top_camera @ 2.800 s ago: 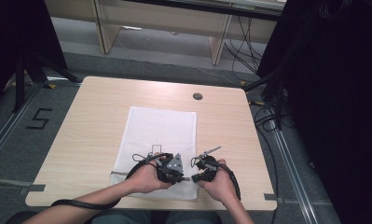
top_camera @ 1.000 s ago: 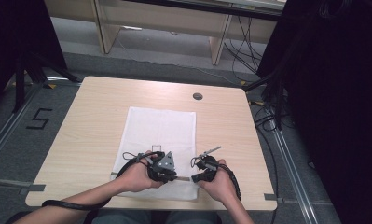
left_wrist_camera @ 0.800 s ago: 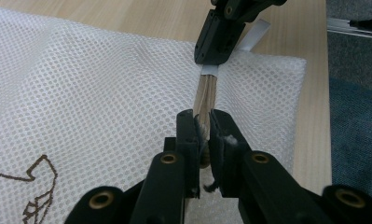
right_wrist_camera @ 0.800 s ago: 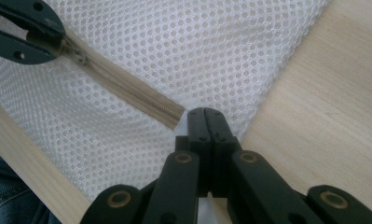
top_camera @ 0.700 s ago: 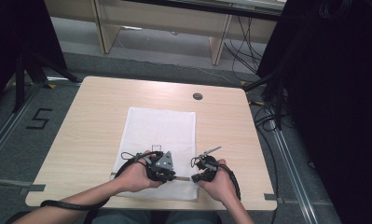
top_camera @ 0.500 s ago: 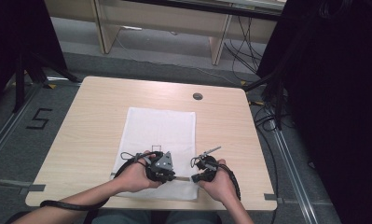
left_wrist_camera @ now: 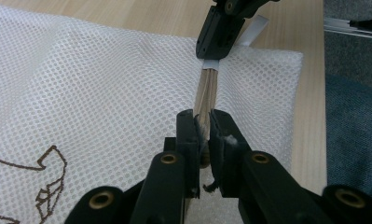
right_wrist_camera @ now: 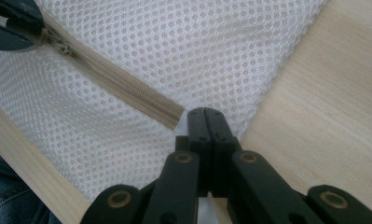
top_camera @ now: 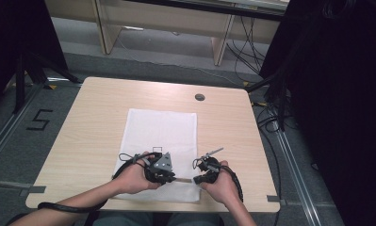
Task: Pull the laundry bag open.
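A white mesh laundry bag (top_camera: 161, 141) lies flat on the wooden table (top_camera: 91, 117). At its near edge, the left hand-held gripper (left_wrist_camera: 201, 127) pinches the beige zipper (right_wrist_camera: 118, 84), while the right hand-held gripper (right_wrist_camera: 205, 119) clamps the bag's mesh by the zipper's end.

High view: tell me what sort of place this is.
Probably a lab or recording workspace, not a home. A plain wooden table stands on a grey floor bearing a taped number 5, loose cables trail behind, and black curtains close the sides.
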Tool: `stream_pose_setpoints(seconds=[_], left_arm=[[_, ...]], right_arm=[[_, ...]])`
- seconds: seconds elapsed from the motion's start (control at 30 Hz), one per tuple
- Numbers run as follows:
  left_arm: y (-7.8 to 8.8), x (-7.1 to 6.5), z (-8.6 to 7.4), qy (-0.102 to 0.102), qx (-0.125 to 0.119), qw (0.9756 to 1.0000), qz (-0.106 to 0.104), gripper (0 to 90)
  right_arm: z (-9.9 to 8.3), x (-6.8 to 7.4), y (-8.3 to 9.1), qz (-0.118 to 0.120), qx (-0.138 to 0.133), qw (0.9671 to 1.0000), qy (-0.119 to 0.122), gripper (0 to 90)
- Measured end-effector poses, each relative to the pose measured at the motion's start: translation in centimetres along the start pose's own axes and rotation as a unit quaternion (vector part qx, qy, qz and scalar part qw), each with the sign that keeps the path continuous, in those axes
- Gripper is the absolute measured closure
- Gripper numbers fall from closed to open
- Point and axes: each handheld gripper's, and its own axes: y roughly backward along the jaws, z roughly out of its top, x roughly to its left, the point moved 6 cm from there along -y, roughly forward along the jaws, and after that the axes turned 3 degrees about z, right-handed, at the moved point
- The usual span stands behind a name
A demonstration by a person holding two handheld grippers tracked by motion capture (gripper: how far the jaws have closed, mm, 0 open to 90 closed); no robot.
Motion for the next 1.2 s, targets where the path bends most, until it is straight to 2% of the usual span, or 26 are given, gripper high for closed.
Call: stream_pose_setpoints(seconds=[0.13,0.3,0.33,0.37,0.4,0.6,0.7,0.73,0.77,0.8,0.87,1.03,1.1,1.2], left_arm=[[0.2,0.1,-0.1,-0.001,-0.002,1.0000,0.002,82.2],[0.5,0.2,-0.3,0.001,-0.001,1.0000,0.001,82.2],[0.5,0.2,-0.3,0.004,0.000,1.0000,0.004,82.2],[0.6,0.2,-0.3,-0.001,0.001,1.0000,0.004,82.2],[0.6,0.2,-0.3,0.004,-0.003,1.0000,0.003,82.2],[0.7,0.2,-0.4,-0.001,-0.001,1.0000,0.005,82.2],[0.8,0.3,-0.5,0.004,-0.003,1.0000,0.004,82.2],[0.9,0.5,-0.5,-0.007,-0.001,1.0000,0.006,82.2],[0.9,0.3,-0.6,0.007,-0.003,1.0000,0.005,82.2],[0.9,0.3,-0.6,0.003,-0.005,1.0000,0.007,82.2],[1.0,0.3,-0.6,0.009,-0.006,0.9999,0.003,82.2],[1.1,0.4,-0.7,0.000,-0.002,1.0000,0.007,82.2],[1.2,0.4,-0.8,0.008,-0.005,0.9999,0.004,82.2],[1.1,0.3,-0.8,0.006,-0.006,1.0000,0.003,82.2]], right_arm=[[0.1,-0.1,-0.1,0.003,-0.005,0.9999,0.009,90.0],[0.0,0.0,0.0,-0.001,0.000,1.0000,0.000,90.0],[0.1,-0.1,-0.1,0.003,-0.006,0.9999,0.010,90.0],[0.0,0.0,0.0,0.002,-0.003,1.0000,0.006,90.0],[0.0,0.0,0.0,0.002,-0.003,1.0000,0.006,90.0],[0.0,0.0,0.0,0.002,-0.003,1.0000,0.005,90.0],[0.0,0.0,0.0,0.002,-0.002,1.0000,0.004,90.0],[0.0,0.0,0.0,0.002,-0.003,1.0000,0.005,90.0],[0.0,0.0,0.0,0.003,-0.003,1.0000,0.005,90.0],[0.0,0.0,0.0,0.002,-0.003,1.0000,0.005,90.0],[0.0,0.0,0.0,0.002,-0.003,1.0000,0.006,90.0],[0.0,0.0,0.0,0.002,-0.002,1.0000,0.004,90.0],[0.0,0.0,0.0,0.002,-0.003,1.0000,0.005,90.0],[0.0,0.0,0.0,0.001,-0.002,1.0000,0.003,90.0]])
